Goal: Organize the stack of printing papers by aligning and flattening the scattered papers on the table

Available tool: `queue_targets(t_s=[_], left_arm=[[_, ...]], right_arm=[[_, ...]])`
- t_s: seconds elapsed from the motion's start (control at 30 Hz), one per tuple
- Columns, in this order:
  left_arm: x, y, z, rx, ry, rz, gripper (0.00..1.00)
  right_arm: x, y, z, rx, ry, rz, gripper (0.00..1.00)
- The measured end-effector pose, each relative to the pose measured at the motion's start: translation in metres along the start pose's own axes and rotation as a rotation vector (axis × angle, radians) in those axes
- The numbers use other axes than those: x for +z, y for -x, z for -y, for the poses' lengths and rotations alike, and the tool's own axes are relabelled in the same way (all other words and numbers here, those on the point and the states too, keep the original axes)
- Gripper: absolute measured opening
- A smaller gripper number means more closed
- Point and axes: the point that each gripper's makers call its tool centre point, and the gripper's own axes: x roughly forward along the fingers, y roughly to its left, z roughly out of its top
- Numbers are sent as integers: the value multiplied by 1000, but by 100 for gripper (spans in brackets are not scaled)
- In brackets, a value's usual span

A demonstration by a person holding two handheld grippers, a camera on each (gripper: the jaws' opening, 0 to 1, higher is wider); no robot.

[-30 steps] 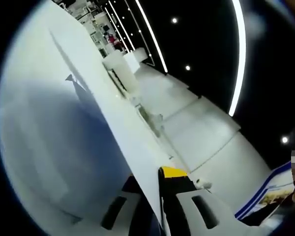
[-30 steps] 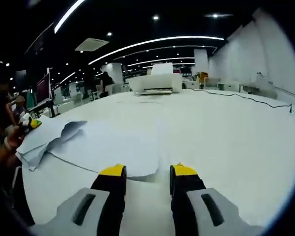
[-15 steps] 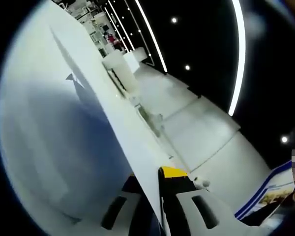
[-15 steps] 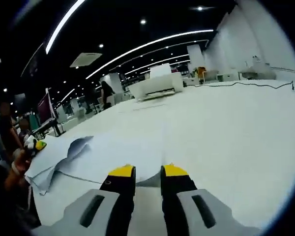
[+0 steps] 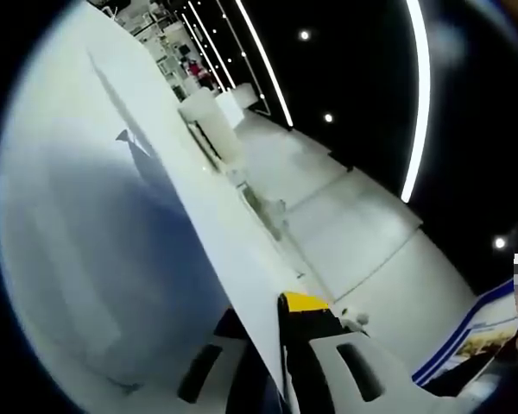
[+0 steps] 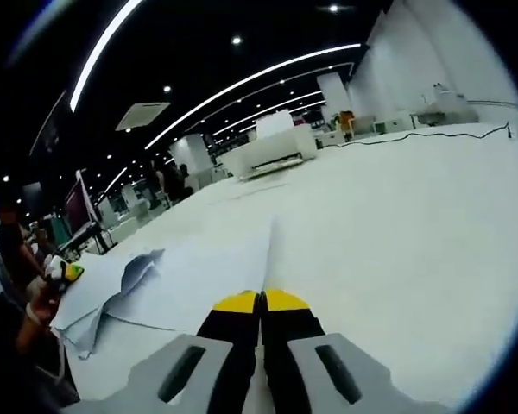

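This is a large open-plan office or lab hall. In the right gripper view a dark ceiling (image 6: 242, 34) carries long curved light strips (image 6: 268, 76), round spotlights and a recessed air-conditioning unit (image 6: 143, 114). Broad white tables (image 6: 414, 216) run across the floor, one with a black cable (image 6: 432, 131) trailing over it and a big white printer-like machine (image 6: 268, 153) behind. People (image 6: 168, 177) stand at workstations further back.
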Motion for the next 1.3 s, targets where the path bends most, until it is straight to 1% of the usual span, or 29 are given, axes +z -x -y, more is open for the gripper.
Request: queue_targets(t_s=[0.1,0.13,0.2,0.3,0.4,0.53,0.57,0.6,0.7,0.73,0.77,0.83,0.87,0.9,0.93,1.03,1.1,1.13,1.2,1.3], left_arm=[[0,0,0,0,2,-2,7],[0,0,-1,0,3,-2,7],[0,0,-1,1,4,-2,7],[-1,0,0,2,3,-3,7],[0,-1,-1,2,3,-3,7],[-1,-1,-1,3,3,-5,7],[0,-1,-1,2,4,-6,7],[0,-1,-2,3,4,-7,7],[-1,-1,-1,2,7,-9,7],[-2,-1,-1,1,8,-10,7],[-2,-1,-1,1,8,-10,7],[-2,-1,-1,4,8,-10,7],[-2,-1,-1,4,8,-10,7],[-3,-1,-1,5,8,-10,7],[-3,-1,-1,5,8,-10,7],[-4,0,0,7,9,-11,7],[-4,0,0,7,10,-10,7],[-5,0,0,7,12,-11,7],[-5,0,0,7,12,-12,7],[-5,0,1,4,14,-12,7]], right_arm=[[15,6,1,-5,43,34,0],[27,10,3,-17,54,64,0],[43,17,4,-25,66,102,0],[57,23,1,-18,81,126,0],[66,27,2,-26,110,139,0],[87,33,9,-65,192,166,0],[93,34,8,-72,209,170,0],[103,37,9,-85,246,185,0],[141,50,-3,-125,385,245,0],[153,54,-10,-125,420,267,0],[156,55,-13,-125,431,274,0],[179,61,-34,-110,512,318,0],[185,62,-46,-95,540,331,0],[187,62,-54,-84,565,336,0],[189,61,-69,-72,621,340,0],[184,54,-105,-41,746,340,0],[185,52,-112,-33,744,340,0],[188,49,-120,-3,729,341,0],[195,47,-127,16,722,355,0],[192,42,-147,81,712,363,0]])
